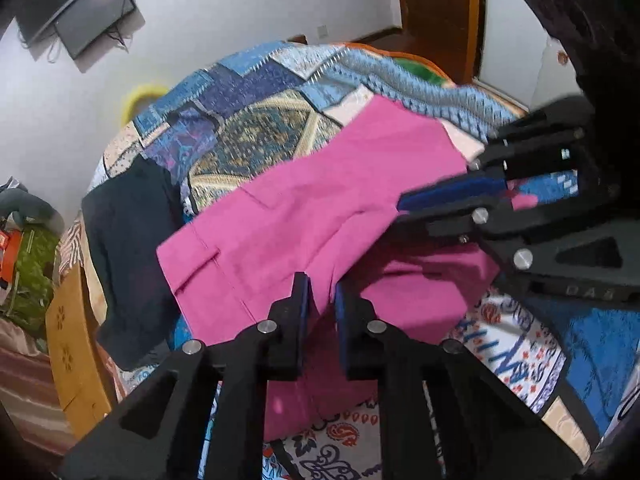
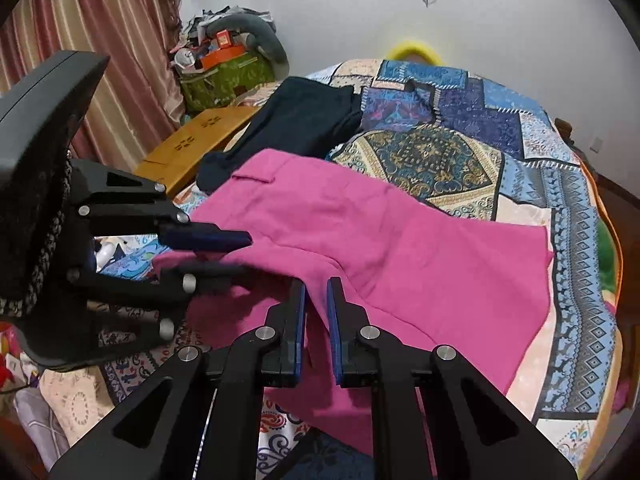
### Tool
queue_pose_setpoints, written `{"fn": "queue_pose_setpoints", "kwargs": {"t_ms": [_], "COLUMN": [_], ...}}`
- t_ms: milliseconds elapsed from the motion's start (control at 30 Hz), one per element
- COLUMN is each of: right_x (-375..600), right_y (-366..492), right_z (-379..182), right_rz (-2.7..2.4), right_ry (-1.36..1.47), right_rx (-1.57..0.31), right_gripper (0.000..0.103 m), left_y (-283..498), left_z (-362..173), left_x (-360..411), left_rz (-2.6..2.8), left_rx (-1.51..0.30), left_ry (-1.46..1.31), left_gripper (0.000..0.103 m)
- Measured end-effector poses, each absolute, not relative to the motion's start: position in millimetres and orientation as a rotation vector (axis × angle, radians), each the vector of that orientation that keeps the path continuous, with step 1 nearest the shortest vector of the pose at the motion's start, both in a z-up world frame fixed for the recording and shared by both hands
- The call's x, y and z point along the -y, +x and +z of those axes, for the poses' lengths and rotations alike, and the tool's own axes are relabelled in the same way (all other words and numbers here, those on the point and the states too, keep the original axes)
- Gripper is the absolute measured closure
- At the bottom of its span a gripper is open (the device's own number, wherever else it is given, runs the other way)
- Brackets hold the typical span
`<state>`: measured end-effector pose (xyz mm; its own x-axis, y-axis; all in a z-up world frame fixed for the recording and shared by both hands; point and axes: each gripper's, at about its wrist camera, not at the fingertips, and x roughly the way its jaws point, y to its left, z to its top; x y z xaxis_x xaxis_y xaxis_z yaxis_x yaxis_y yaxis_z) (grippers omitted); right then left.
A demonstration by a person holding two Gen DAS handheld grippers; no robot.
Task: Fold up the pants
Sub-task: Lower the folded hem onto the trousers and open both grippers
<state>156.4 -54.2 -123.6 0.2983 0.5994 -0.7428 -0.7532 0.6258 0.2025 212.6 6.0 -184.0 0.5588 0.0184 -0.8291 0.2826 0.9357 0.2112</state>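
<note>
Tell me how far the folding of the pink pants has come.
Early. Done: the pink pants lie spread on the quilt. In hand: the left gripper and right gripper each pinch the near edge, jaws shut on cloth. Left: no fold shows yet. The dark garment lies untouched beside them.

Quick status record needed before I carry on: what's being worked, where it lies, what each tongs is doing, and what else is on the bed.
item: pink pants, spread on the quilt
left tongs: shut on a fold of the pink pants at their near edge
right tongs: shut on the pink pants, also at the near edge
tongs relation: side by side, apart, both on the same hem side
other garment: dark pants, beyond the pink ones, at the bed's edge
fold state: not yet folded over
</note>
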Motion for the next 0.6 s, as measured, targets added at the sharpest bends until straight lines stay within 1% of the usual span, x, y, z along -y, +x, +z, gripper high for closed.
{"fn": "queue_pose_setpoints", "kwargs": {"t_ms": [167,333,600], "right_x": [59,66,72], "right_y": [152,136,115], "right_z": [-117,-107,-116], "right_rz": [0.899,0.914,0.922], "right_ry": [-0.202,-0.222,-0.221], "right_rx": [-0.861,-0.830,-0.857], "right_gripper": [0.097,0.097,0.097], "left_y": [205,189,170], "left_z": [-165,-158,-170], "left_x": [-6,-5,-2], "left_rz": [-0.186,-0.222,-0.257], "left_rx": [-0.933,-0.937,-0.975], "left_ry": [0.311,0.277,0.227], "left_gripper": [0.092,0.093,0.093]}}
